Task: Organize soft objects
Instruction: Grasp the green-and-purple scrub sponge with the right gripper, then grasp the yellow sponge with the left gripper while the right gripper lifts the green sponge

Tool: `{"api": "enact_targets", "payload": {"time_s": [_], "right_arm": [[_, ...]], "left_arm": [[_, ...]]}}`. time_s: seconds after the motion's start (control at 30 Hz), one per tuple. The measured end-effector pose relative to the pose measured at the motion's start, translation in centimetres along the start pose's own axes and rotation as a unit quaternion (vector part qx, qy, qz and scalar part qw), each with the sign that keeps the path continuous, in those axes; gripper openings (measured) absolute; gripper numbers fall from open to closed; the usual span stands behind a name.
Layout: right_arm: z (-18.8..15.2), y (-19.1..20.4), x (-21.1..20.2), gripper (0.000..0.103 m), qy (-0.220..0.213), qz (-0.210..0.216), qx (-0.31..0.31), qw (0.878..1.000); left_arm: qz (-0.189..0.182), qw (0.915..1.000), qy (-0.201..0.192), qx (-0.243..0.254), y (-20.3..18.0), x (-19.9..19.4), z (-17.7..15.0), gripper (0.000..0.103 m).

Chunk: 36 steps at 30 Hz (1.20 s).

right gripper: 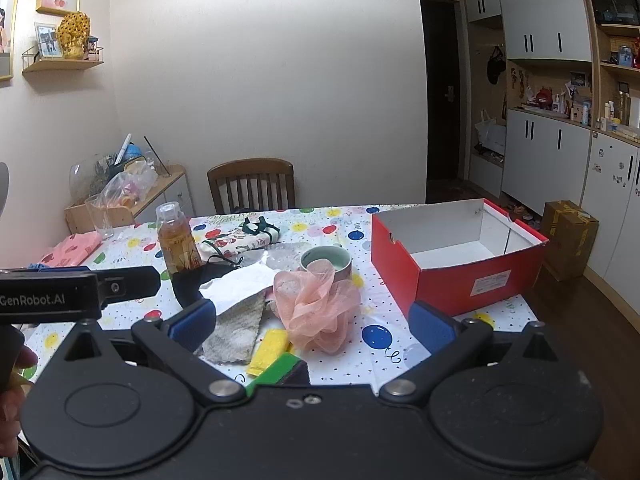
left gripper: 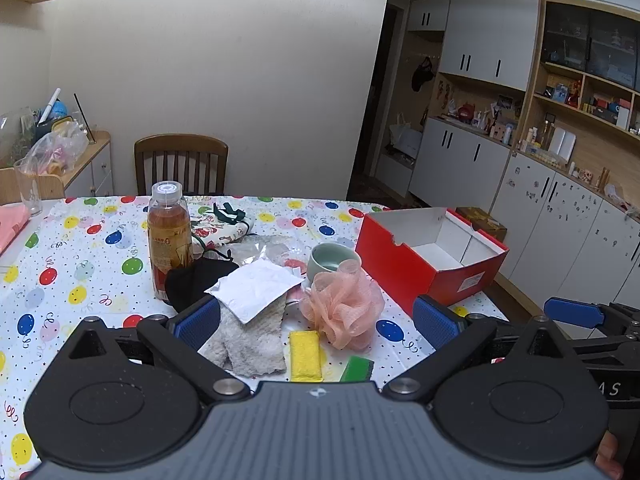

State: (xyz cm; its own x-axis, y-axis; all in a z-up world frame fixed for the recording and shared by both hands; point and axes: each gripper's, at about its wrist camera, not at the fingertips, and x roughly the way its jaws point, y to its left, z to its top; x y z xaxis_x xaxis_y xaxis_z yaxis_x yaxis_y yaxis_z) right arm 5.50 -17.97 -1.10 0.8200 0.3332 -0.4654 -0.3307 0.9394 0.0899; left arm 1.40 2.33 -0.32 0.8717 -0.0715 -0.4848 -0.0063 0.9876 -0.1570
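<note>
Balloon-print cloth covers the worktop (left gripper: 80,248), where both the left gripper (left gripper: 316,320) and right gripper (right gripper: 312,326) hover spread wide and empty near the pink bath pouf (left gripper: 344,306), best pinched gently at its gathered centre before lifting toward the open red box (left gripper: 432,256).

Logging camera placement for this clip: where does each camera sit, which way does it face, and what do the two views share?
Left wrist: on the left gripper, facing forward over the table at the towel; its open fingers and the right gripper show.
Right wrist: on the right gripper, facing the same way; its open fingers, the left gripper and a hand show.
Shared: pink bath pouf, red box, bottle, chair.
</note>
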Motion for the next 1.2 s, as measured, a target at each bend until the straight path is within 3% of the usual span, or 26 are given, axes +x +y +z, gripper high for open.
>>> {"api": "enact_targets", "payload": {"time_s": [0.37,0.77,1.0,1.2], "right_arm": [[-0.3,1.0,2.3,0.101,0.040,0.019,-0.020,0.999],[-1.8,2.7,7.9,0.099,0.148,0.067,-0.076,0.984],[-3.4,3.8,11.7,0.094,0.205,0.086,-0.101,0.970],[-4.0,3.5,14.6,0.091,0.224,0.073,-0.081,0.969]], "left_arm": [[0.000,0.9998,0.018,-0.002,1.2,2.8,-0.3,0.103],[0.030,0.9968,0.071,-0.020,3.5,9.7,-2.0,0.103],[0.023,0.9941,0.104,0.015,2.3,14.8,-2.6,0.102],[0.022,0.9911,0.126,0.037,1.9,17.8,-3.0,0.101]]}}
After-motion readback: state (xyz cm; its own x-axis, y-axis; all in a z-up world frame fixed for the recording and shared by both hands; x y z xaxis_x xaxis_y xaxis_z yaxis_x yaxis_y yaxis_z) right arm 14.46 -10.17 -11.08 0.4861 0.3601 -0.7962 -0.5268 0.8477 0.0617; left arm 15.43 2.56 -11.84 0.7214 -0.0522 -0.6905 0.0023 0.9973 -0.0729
